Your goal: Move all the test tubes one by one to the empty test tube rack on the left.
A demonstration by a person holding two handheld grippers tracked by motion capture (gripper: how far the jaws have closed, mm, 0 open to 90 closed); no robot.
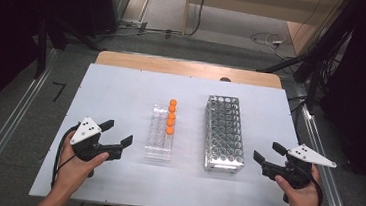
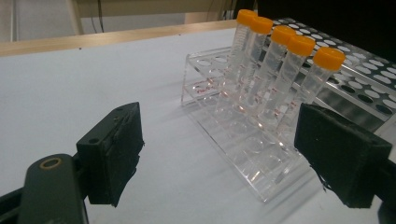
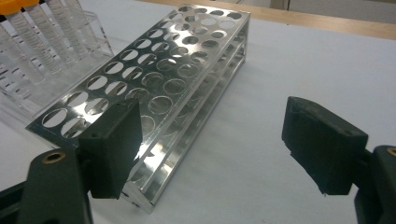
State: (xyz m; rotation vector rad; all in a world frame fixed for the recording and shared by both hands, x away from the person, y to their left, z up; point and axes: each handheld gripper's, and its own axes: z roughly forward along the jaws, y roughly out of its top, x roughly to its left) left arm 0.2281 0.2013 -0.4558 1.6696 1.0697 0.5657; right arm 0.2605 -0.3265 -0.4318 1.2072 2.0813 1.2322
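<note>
A clear acrylic rack (image 1: 160, 136) (image 2: 233, 135) stands mid-table and holds several orange-capped tubes (image 1: 171, 116) (image 2: 289, 60) upright in its right-hand row. To its right stands an empty metal rack (image 1: 224, 133) (image 3: 173, 74) full of round holes. My left gripper (image 1: 116, 136) (image 2: 224, 158) hovers open just left of the acrylic rack, nothing between its pads. On the other side, my right gripper (image 1: 268, 153) (image 3: 219, 149) is open too, close to the metal rack's near right corner. In the right gripper view the tubes (image 3: 42, 32) stand at the upper left.
The racks sit on a white board (image 1: 122, 87) over a wooden table (image 1: 184, 65). Cables (image 1: 269, 40) lie on the floor beyond the far edge. Metal rails (image 1: 14, 118) run along both sides of the table.
</note>
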